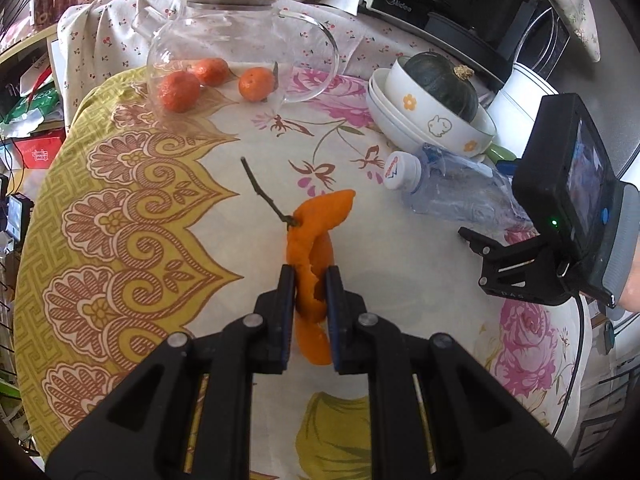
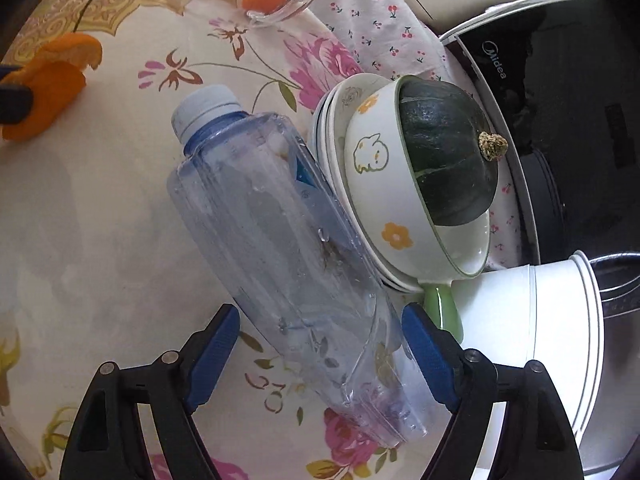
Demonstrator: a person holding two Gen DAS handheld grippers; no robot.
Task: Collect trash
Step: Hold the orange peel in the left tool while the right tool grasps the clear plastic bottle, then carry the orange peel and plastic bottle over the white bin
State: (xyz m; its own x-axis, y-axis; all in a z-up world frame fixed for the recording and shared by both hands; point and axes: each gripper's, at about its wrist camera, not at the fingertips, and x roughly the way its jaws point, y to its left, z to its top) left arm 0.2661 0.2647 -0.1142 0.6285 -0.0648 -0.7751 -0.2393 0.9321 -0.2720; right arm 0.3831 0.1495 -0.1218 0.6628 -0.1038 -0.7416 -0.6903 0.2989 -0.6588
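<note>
A curled orange peel (image 1: 320,208) with a thin twig on it is clamped between the blue pads of my left gripper (image 1: 309,272), which is shut on it just above the flowered tablecloth (image 1: 240,240). In the right wrist view the peel (image 2: 52,80) shows at the far left. A clear, empty plastic bottle (image 2: 272,220) with a white cap lies on its side against the bowls. My right gripper (image 2: 320,312) straddles the bottle's lower half, jaws wide, with a sliver of gap at each pad. The bottle (image 1: 452,192) also appears in the left wrist view, beside the right gripper's housing (image 1: 568,196).
Stacked white bowls (image 2: 384,200) holding a dark green squash (image 2: 452,152) touch the bottle. A glass teapot (image 1: 240,52) lies near three tangerines (image 1: 180,90) at the far side. A microwave (image 2: 540,80) and a white container (image 2: 532,320) stand to the right.
</note>
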